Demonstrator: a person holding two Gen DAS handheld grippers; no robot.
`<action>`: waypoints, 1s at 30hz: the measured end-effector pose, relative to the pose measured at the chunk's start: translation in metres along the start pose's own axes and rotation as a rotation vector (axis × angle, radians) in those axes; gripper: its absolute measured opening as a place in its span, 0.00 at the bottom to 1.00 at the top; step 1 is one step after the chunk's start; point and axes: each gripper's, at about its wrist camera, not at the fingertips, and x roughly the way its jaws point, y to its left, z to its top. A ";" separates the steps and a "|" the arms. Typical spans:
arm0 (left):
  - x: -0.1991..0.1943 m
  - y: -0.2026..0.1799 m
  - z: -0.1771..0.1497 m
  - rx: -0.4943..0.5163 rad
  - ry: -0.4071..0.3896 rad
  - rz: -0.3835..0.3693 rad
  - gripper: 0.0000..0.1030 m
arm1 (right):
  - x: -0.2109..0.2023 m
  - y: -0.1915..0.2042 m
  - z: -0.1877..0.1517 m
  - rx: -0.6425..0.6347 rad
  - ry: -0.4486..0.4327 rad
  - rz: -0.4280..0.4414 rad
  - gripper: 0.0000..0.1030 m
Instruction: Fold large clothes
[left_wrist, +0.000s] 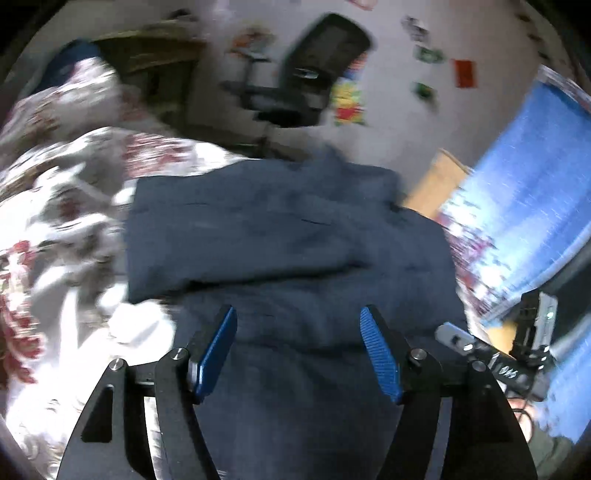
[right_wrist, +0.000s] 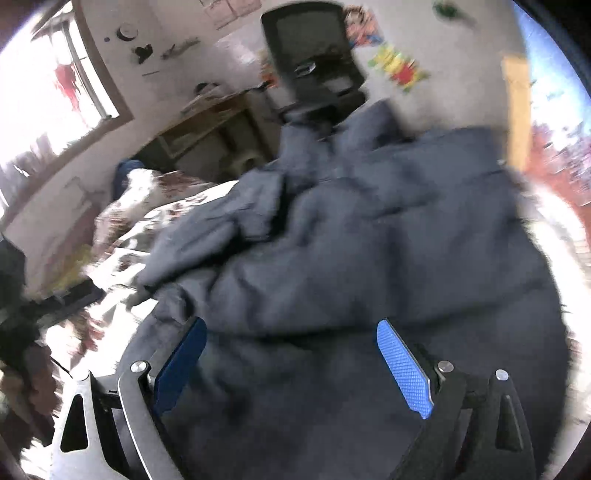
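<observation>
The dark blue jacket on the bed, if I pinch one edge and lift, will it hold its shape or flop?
The dark blue jacket would likely flop: it already lies in soft folds and bunched creases. It looks thick, so probably heavy enough to sag from a single pinch. On the rumpled floral bedding, pushing would likely bunch it, not slide it.

You have a large dark navy garment (left_wrist: 288, 236) lying rumpled on the bed's floral cover, one part folded over in a flat panel, folds bunched elsewhere.
</observation>
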 end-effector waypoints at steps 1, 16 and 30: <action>0.002 0.012 0.004 -0.020 0.000 0.037 0.61 | 0.016 0.002 0.007 0.026 0.017 0.024 0.91; 0.007 0.113 0.007 -0.172 0.027 0.161 0.66 | 0.107 -0.030 0.046 0.634 -0.040 0.070 0.58; -0.008 0.084 0.018 -0.147 -0.024 0.171 0.77 | -0.034 -0.011 0.076 0.313 -0.238 0.117 0.09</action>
